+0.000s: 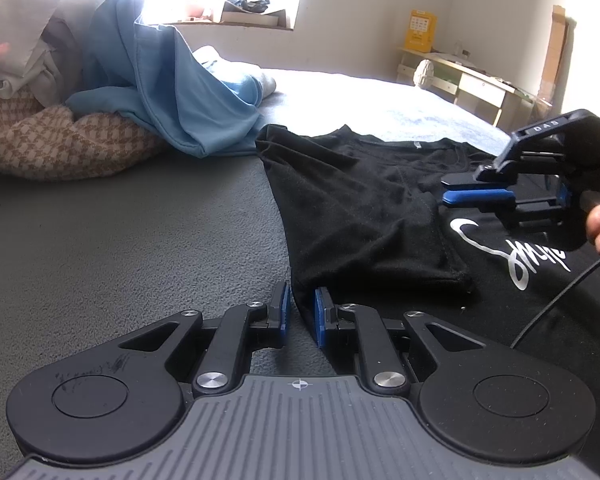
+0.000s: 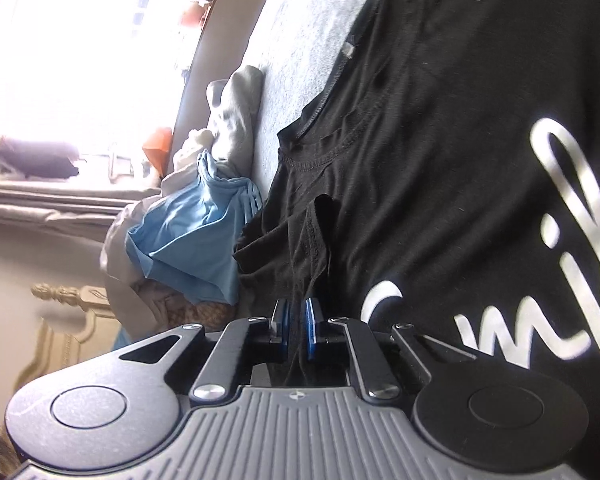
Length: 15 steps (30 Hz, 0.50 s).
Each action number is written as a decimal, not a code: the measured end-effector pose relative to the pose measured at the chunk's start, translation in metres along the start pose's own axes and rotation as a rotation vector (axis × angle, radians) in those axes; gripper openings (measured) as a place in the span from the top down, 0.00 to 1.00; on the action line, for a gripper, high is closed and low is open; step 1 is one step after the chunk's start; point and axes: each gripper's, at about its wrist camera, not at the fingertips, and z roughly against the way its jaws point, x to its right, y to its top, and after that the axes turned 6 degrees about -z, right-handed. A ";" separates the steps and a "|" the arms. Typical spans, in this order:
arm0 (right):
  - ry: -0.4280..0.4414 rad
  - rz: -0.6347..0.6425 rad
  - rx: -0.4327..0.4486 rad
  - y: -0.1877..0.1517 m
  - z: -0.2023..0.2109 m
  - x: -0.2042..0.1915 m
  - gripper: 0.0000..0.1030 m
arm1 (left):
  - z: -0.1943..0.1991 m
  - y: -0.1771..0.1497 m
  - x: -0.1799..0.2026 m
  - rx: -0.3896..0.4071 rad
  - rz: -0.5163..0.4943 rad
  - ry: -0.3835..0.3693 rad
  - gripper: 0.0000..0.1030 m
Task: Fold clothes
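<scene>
Both grippers had hold of the black T-shirt [image 1: 352,200], which lay spread on the grey bed [image 1: 120,240], so you were at the start of a fold, with the cloth pinched and not yet carried. Your left gripper [image 1: 300,312] was nearly closed on a corner of the shirt's edge, the fabric running up from between its blue pads [image 1: 286,304]. Your right gripper [image 2: 296,328] was turned on its side and its pads were almost together, clamped on a raised ridge of black cloth near the sleeve seam; in the left wrist view the same gripper [image 1: 476,190] hung over the shirt's chest, above the white script lettering [image 1: 512,256].

My reading was that the next move called for lifting both pinches together and carrying that side across the lettering, keeping the edge taut so the fold fell straight.

The shirt looked thin and limp, wrinkled around the sleeve, with the neckline [image 2: 320,148] lying toward the far side of the bed. A heap of other clothes, a blue garment [image 1: 160,92] on top, sat just beside it.
</scene>
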 end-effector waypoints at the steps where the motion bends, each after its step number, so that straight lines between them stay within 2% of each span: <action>1: -0.010 -0.002 0.003 -0.001 0.002 0.001 0.90 | 0.000 0.000 0.000 0.001 -0.001 0.001 0.88; 4: -0.064 0.033 -0.011 -0.006 0.003 -0.001 0.89 | 0.000 0.000 0.000 0.001 0.000 -0.001 0.88; 6: -0.096 0.041 -0.037 -0.010 0.001 -0.001 0.79 | 0.000 -0.001 0.000 0.004 -0.002 0.000 0.88; 7: -0.106 0.054 -0.042 -0.012 0.000 -0.002 0.77 | 0.000 -0.001 0.000 0.005 -0.003 0.000 0.88; 11: -0.147 0.134 -0.059 -0.020 -0.004 -0.011 0.76 | 0.000 -0.001 0.000 0.008 -0.004 0.001 0.88; 15: -0.180 0.219 -0.032 -0.024 -0.003 -0.024 0.76 | 0.000 -0.002 0.000 0.010 -0.003 0.001 0.88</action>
